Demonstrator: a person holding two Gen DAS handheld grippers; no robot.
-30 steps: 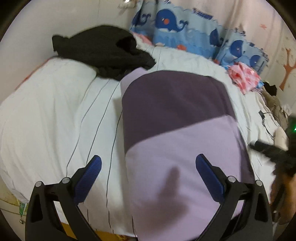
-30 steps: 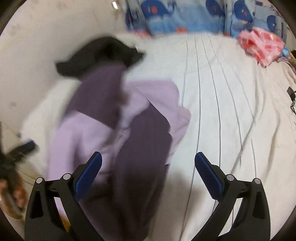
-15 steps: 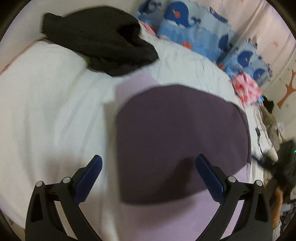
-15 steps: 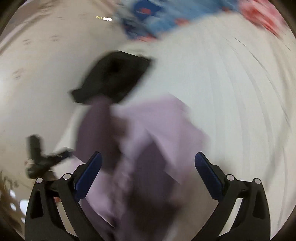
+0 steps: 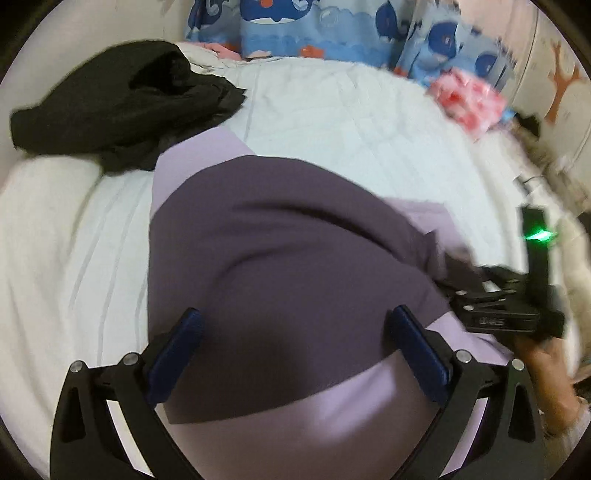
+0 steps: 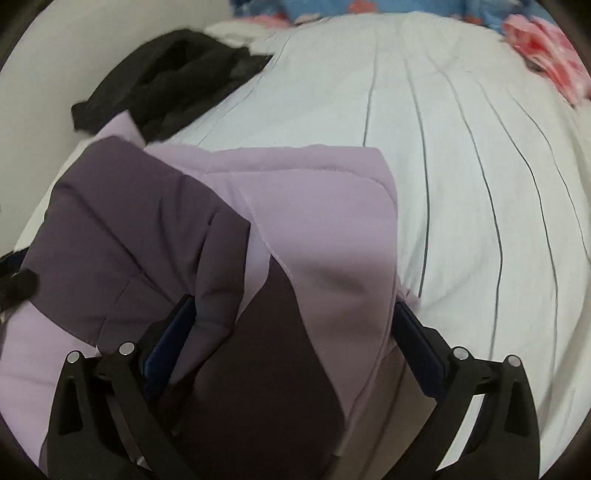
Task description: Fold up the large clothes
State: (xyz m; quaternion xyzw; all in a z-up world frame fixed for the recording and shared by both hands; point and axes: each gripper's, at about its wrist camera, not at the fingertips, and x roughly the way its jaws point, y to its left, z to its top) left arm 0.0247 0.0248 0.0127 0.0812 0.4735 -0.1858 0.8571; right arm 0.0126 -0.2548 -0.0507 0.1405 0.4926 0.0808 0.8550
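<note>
Listing what I have before me: one large two-tone garment (image 5: 288,266), dark purple over lilac, lying partly folded on the bed (image 5: 351,122) with its near edge under both cameras. Left tool (image 5: 295,354), jaws spread wide, hovering above the dark panel and holding nothing. Right tool (image 6: 291,336), jaws likewise parted, with folded layers of the garment (image 6: 258,240) bunched between its fingers (whether the pads actually touch cloth I cannot tell). I judge both are placed at the near hem to take it for the next fold. Other items: black clothing (image 5: 122,103) heaped at the far left, its edge just touching the lilac corner, which may hinder a fold that way; whale-print pillows (image 5: 295,29) along the headboard; pink-and-red cloth (image 5: 469,99) far right, well apart.
</note>
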